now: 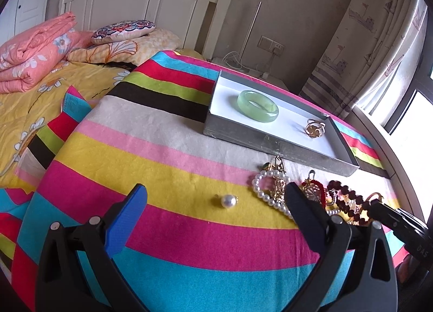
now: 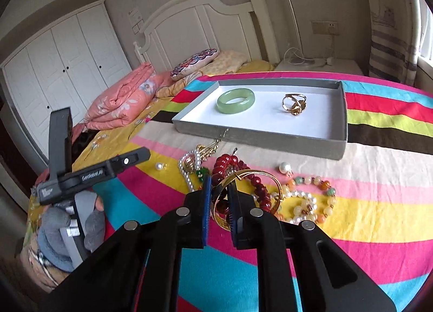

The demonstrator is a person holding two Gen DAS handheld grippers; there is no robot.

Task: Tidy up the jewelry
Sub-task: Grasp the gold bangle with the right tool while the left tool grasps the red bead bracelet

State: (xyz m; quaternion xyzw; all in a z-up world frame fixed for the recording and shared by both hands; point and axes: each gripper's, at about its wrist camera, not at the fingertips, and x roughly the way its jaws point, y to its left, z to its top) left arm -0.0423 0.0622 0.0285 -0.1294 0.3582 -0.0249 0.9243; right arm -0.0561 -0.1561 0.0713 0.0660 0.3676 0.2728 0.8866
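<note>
Gripping gold bangle (image 2: 245, 176), right tool (image 2: 218, 190) closed, no legible branding

This is a bedroom in a home. A white wooden headboard (image 2: 200, 22) stands against the wall at the head of a bed (image 1: 40, 106) spread with a yellow floral sheet, and a folded pink quilt (image 2: 121, 98) and a patterned cushion (image 1: 123, 30) lie near it. White wardrobe doors (image 2: 59, 68) fill the left wall. A printed curtain (image 1: 379, 49) hangs beside a window (image 1: 416, 112), with a wall socket (image 1: 270, 43) close by
</note>
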